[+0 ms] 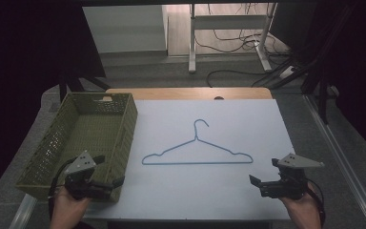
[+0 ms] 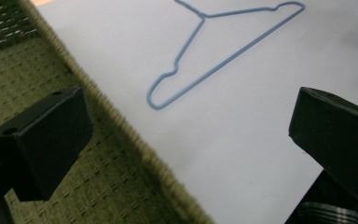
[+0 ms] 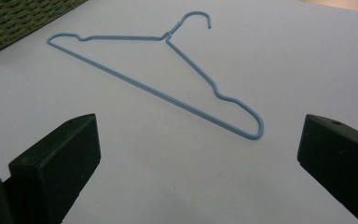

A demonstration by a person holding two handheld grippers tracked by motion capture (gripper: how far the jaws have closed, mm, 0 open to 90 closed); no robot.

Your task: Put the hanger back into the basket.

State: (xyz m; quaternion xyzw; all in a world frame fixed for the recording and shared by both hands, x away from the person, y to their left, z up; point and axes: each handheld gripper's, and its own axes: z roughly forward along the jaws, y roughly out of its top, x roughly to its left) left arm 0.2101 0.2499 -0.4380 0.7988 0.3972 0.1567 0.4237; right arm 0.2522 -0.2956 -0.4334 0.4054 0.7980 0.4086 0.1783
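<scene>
A light blue wire hanger (image 1: 198, 163) lies flat in the middle of the white table top (image 1: 209, 195), its hook pointing away from me. An olive woven basket (image 1: 124, 138) stands along the table's left side with nothing in it. My left gripper (image 1: 108, 170) hovers over the basket's near right corner with its jaws wide apart and nothing between them. My right gripper (image 1: 264, 171) is held open near the front right, just short of the hanger's right end. From the left gripper view the hanger (image 2: 228, 56) lies ahead beyond the basket rim (image 2: 98, 186). The right gripper view shows the hanger (image 3: 154, 89) close in front.
A strip of wooden table edge (image 1: 186, 93) shows behind the white sheet. Beyond it on the floor are white desk legs (image 1: 192, 43) and loose cables (image 1: 233, 40). White surface lies free all around the hanger. The basket (image 3: 18, 18) is at the far left of the right gripper view.
</scene>
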